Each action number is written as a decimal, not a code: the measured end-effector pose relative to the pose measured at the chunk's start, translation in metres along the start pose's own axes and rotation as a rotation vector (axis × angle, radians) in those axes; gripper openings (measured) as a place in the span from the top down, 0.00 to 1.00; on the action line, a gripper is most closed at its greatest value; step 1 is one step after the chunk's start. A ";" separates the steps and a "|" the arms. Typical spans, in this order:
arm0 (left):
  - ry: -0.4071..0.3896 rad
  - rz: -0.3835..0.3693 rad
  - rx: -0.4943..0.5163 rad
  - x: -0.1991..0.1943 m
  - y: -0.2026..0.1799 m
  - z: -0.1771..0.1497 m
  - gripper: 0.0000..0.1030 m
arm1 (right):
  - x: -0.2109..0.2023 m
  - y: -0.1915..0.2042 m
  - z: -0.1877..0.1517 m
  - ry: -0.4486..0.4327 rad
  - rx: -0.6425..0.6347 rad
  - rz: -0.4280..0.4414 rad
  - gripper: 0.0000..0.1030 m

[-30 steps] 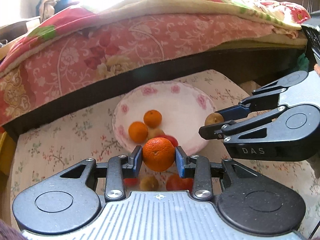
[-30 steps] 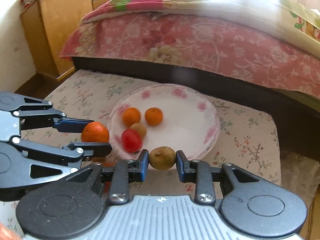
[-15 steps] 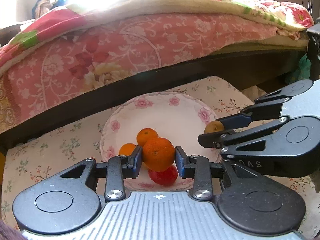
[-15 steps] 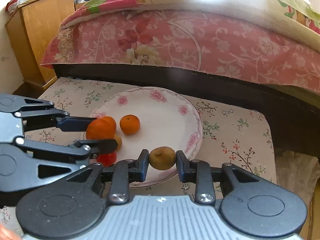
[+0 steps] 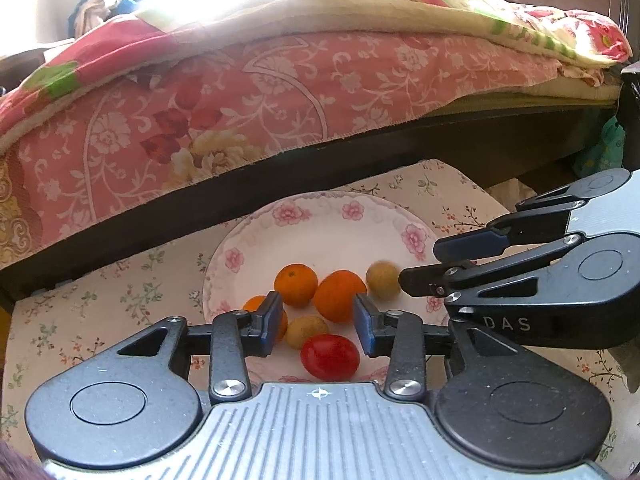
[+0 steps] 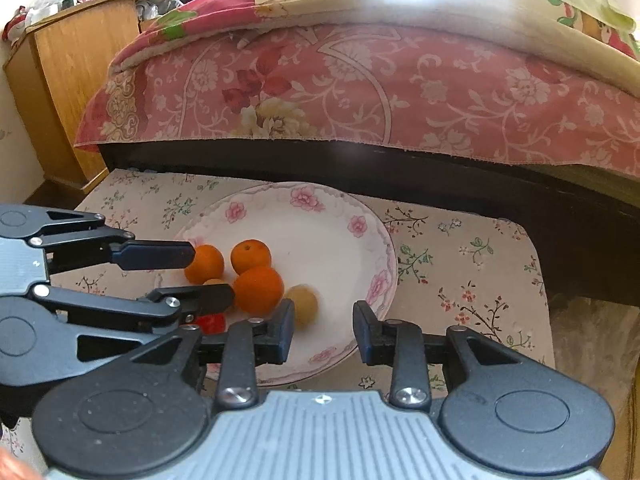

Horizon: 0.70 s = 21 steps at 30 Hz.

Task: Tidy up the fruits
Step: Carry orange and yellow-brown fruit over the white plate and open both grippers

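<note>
**A:** Start with the left wrist view. Where do things stand?

**B:** The left tool [image 5: 316, 322] has its jaws spreading apart, and nothing is pressed between them. The large orange [image 5: 339, 295] sits free on the flowered plate [image 5: 320, 220], touching neither pad. Beside it lie two smaller oranges [image 5: 295, 284], a red tomato-like fruit [image 5: 330, 357] and two small tan fruits [image 5: 308, 331]. The blurred one [image 5: 383, 280] lies just off the right tool [image 5: 418, 262], so I judge it freshly let go.

**A:** Any writing?

**B:** "DAS" [image 5: 506, 325], moulded on the right tool's body. Nothing else readable.

**A:** And the right wrist view?

**B:** The right tool [image 6: 323, 330] is also opening, with nothing between its jaws; the blurred tan fruit [image 6: 303, 305] rests on the plate [image 6: 376, 236] just past its left pad. The left tool [image 6: 210, 276] reaches in over the oranges [image 6: 251, 256].

**A:** What's left?

**B:** No loose fruit shows on the floral counter [image 6: 460, 248], so the gathering looks about finished, though the tool bodies hide its near part.
</note>
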<state>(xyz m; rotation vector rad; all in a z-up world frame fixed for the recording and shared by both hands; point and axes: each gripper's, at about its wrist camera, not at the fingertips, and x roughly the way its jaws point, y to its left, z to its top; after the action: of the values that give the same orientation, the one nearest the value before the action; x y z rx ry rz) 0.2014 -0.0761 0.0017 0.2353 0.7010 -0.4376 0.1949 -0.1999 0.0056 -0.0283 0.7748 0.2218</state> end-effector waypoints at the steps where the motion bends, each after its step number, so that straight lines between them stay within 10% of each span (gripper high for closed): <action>1: -0.003 0.002 -0.002 -0.001 0.001 0.000 0.53 | -0.001 0.000 0.000 -0.001 0.001 0.002 0.65; 21: 0.027 0.050 -0.020 -0.059 0.009 -0.013 0.46 | -0.032 0.025 -0.012 0.001 -0.049 0.101 0.63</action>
<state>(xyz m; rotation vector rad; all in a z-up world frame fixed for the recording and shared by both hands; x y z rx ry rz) 0.1581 -0.0454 0.0320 0.2395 0.7245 -0.3802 0.1594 -0.1830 0.0208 -0.0355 0.7720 0.3370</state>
